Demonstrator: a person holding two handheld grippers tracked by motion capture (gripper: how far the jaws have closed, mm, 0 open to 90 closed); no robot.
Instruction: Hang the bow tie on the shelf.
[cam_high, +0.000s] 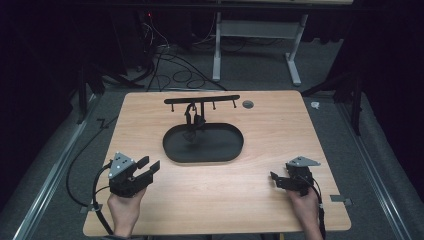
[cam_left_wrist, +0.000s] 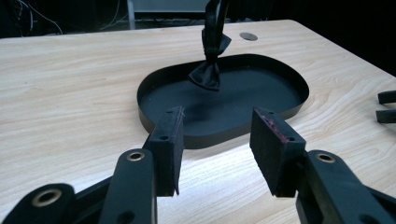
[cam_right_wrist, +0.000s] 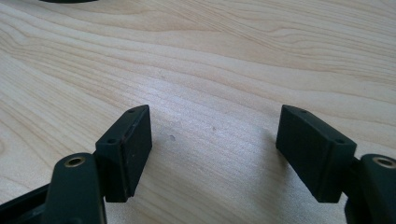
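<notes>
A black oval tray (cam_high: 225, 150) sits in the middle of the wooden table, with a black T-shaped hanger stand (cam_high: 202, 99) rising at its far edge. A black bow tie (cam_high: 192, 120) hangs from the stand over the tray; in the left gripper view the bow tie (cam_left_wrist: 208, 74) dangles above the tray (cam_left_wrist: 289, 105). My left gripper (cam_high: 149, 166) is at the front left, open and empty, pointing at the tray. My right gripper (cam_high: 274, 178) rests at the front right, open with bare wood between its jaws. The right gripper's tips (cam_left_wrist: 386, 106) show at the left gripper view's right edge.
A round grey grommet (cam_high: 247, 104) is set in the table near the far edge. The table's front edge lies just below both hands. Cables and white desk legs (cam_high: 218, 45) stand on the floor behind the table.
</notes>
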